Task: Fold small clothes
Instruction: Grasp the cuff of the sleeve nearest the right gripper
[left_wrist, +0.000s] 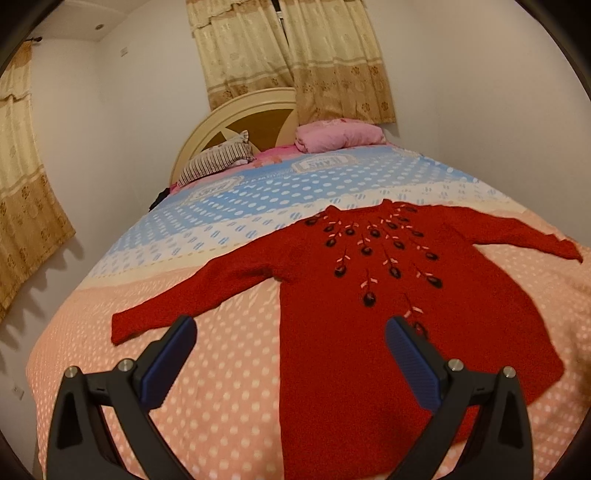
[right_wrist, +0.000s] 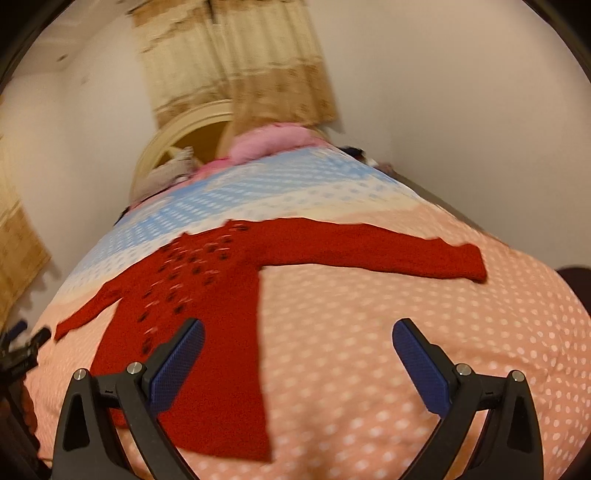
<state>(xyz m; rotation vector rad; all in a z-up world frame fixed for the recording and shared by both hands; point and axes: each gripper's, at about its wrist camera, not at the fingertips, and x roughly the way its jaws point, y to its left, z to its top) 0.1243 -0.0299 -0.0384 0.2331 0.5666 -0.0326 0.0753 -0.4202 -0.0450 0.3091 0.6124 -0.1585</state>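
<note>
Both the left gripper (left_wrist: 290, 347) and right gripper (right_wrist: 298, 349) hover with fingers wide, empty; pinching the bed cover (left_wrist: 229, 406) along with the red sweater (left_wrist: 369, 314) would likely drag it askew.

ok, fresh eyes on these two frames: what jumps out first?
The red sweater with dark embroidered flowers, spread flat on the polka-dot bedspread, both sleeves stretched out to the sides. Next, the blue-padded tongs low in each view: the left tongs and the right tongs are both open and hold nothing. At the head of the bed lie a pink pillow and a striped one.
</note>
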